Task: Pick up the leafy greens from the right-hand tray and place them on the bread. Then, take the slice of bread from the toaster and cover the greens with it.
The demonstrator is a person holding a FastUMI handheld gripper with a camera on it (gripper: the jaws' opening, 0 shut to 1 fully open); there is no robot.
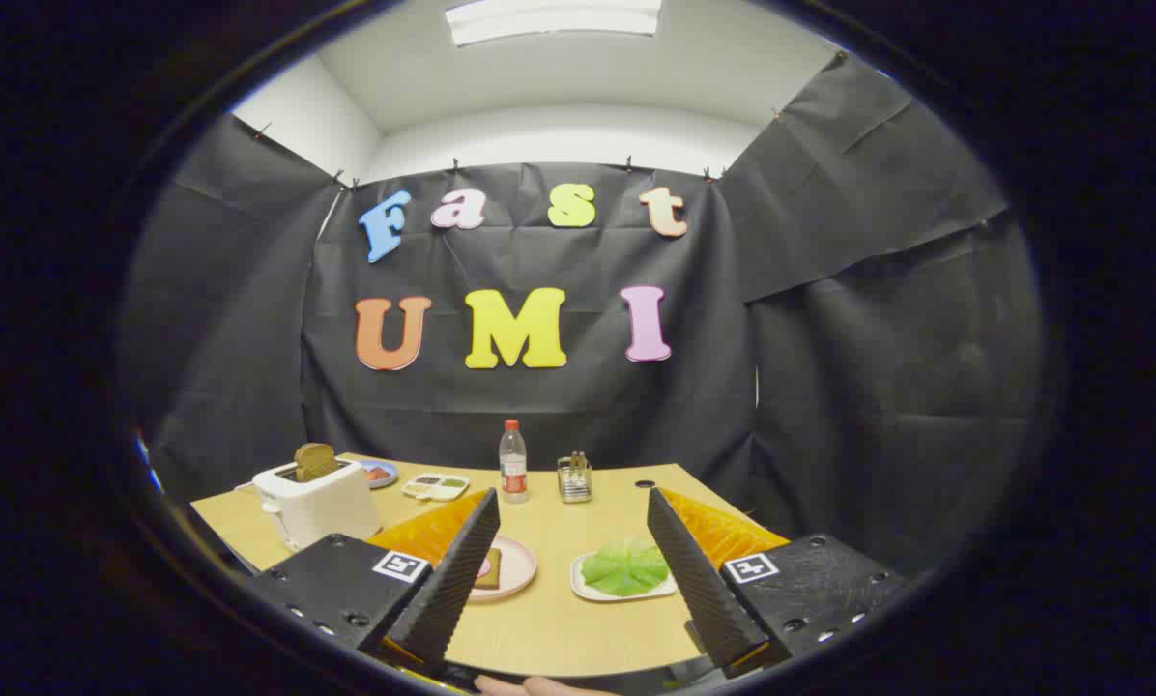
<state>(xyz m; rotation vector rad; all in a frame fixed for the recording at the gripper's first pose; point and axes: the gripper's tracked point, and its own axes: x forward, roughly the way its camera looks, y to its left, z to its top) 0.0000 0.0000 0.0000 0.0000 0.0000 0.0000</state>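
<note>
Between the open gripper's (572, 512) fingers: leafy greens (624, 568).

Tongs (573, 527) held level — fingers (452, 580) spread wide, gripping nothing.

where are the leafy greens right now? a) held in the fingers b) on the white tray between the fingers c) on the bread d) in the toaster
b: the leafy greens lie on the white tray, ahead of the open gripper, untouched.
</note>
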